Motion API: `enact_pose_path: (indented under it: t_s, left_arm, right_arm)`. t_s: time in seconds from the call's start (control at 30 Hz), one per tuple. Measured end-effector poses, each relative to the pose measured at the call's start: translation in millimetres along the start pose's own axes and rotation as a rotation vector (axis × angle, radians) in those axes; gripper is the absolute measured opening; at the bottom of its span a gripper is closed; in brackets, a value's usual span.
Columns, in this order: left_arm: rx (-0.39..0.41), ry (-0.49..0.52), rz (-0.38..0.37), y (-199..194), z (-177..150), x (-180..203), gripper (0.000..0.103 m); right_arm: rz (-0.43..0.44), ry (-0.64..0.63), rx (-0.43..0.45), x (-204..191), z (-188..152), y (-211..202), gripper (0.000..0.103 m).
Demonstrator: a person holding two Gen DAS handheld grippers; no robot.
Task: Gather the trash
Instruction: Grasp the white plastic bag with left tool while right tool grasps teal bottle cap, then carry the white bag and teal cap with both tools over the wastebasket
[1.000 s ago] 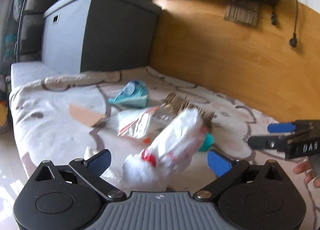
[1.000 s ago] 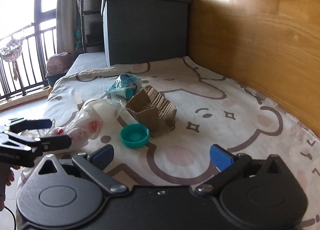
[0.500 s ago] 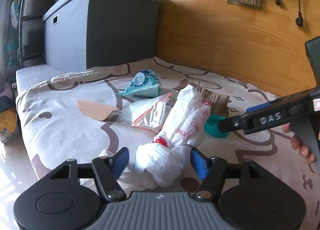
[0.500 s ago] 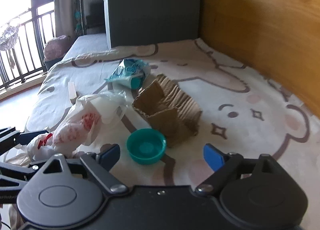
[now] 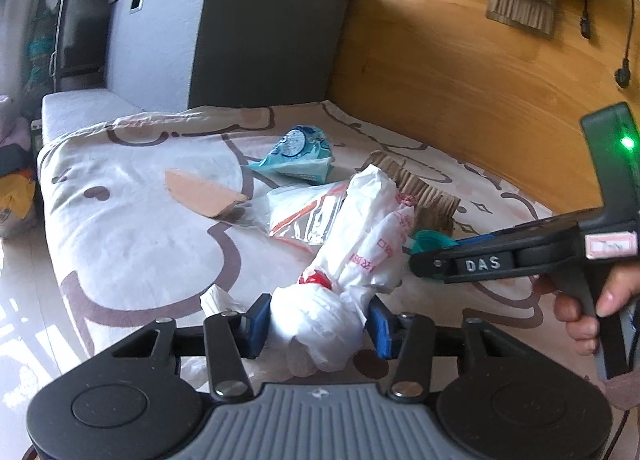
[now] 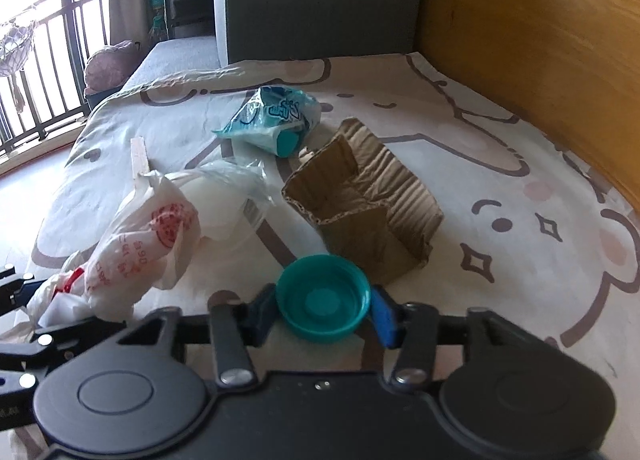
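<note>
My left gripper (image 5: pixel 318 326) is shut on the knotted end of a white plastic bag with red print (image 5: pixel 360 244), which lies on the bed; the bag also shows in the right wrist view (image 6: pixel 140 244). My right gripper (image 6: pixel 322 314) is shut on a teal plastic lid (image 6: pixel 322 306) lying on the sheet. The right gripper shows from the side in the left wrist view (image 5: pixel 436 260), with the lid (image 5: pixel 430 240) partly hidden behind it.
On the cartoon-print bed sheet (image 6: pixel 480 164) lie a torn cardboard piece (image 6: pixel 364 204), a teal wipes packet (image 6: pixel 276 116), a clear zip bag (image 5: pixel 304 212) and a flat brown card scrap (image 5: pixel 204 192). A grey storage box (image 5: pixel 224 28) stands behind; a wooden wall (image 5: pixel 460 72) runs along the right.
Both grippers have closed: the left on the white bag's knotted end, the right on the teal lid after moving forward onto it.
</note>
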State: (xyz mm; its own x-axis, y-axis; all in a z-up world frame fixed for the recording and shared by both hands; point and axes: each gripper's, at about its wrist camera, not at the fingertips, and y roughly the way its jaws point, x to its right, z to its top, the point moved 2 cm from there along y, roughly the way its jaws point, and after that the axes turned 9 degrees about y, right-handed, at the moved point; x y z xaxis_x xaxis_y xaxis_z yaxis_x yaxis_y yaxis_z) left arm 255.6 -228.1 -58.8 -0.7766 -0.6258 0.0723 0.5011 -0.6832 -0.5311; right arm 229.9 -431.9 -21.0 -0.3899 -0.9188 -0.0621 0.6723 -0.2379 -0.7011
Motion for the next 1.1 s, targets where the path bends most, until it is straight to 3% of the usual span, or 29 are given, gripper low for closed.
enact_pose_path:
  t_s: [0.53,1.1]
  left_arm:
    - [0.016,-0.058,0.071,-39.1,5.6,6.6,0.050]
    - [0.023,-0.103,0.153,-101.3,-1.7,7.9,0.050]
  right_arm:
    - [-0.011,0.041,0.094,10.4,-25.4,-76.4,0.050]
    - [0.003,0.043,0.154,-12.1,-45.5,-137.5,0.050]
